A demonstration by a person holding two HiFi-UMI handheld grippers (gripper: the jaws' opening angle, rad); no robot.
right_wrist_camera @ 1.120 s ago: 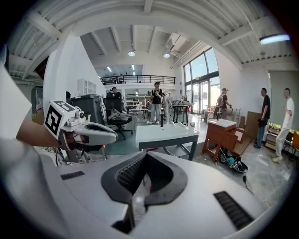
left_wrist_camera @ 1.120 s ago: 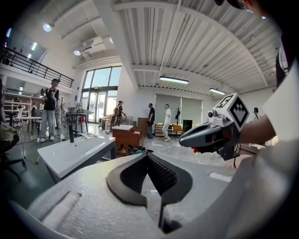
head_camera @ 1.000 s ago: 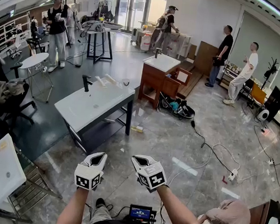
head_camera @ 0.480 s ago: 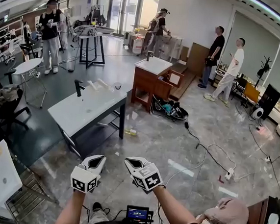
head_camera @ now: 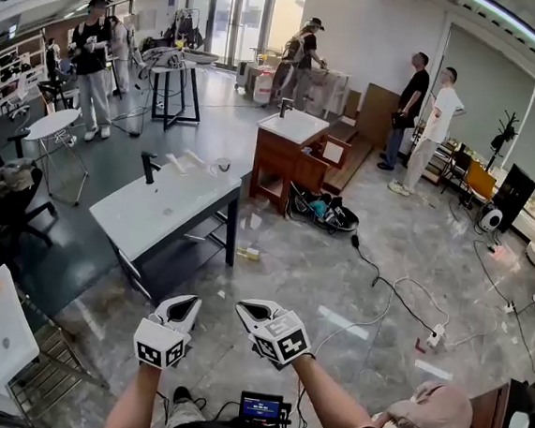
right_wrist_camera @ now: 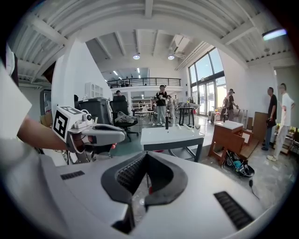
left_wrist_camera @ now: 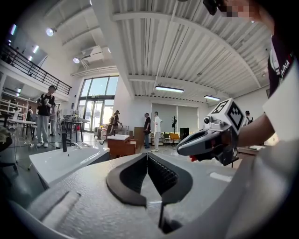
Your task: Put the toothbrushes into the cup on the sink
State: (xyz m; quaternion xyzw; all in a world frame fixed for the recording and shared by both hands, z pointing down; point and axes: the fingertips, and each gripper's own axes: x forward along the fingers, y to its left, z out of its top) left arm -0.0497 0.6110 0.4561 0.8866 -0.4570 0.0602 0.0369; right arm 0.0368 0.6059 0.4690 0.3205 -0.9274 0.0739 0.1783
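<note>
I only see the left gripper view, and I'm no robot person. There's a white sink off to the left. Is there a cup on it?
Observer: Yes. The head view shows a small clear cup at the far end of the sink, right of the black faucet.
Operator: Is the other gripper holding something?
Observer: No. Its own view shows the right gripper shut and empty.
Operator: Anything on the floor ahead?
Observer: A cable snakes to a power strip.
</note>
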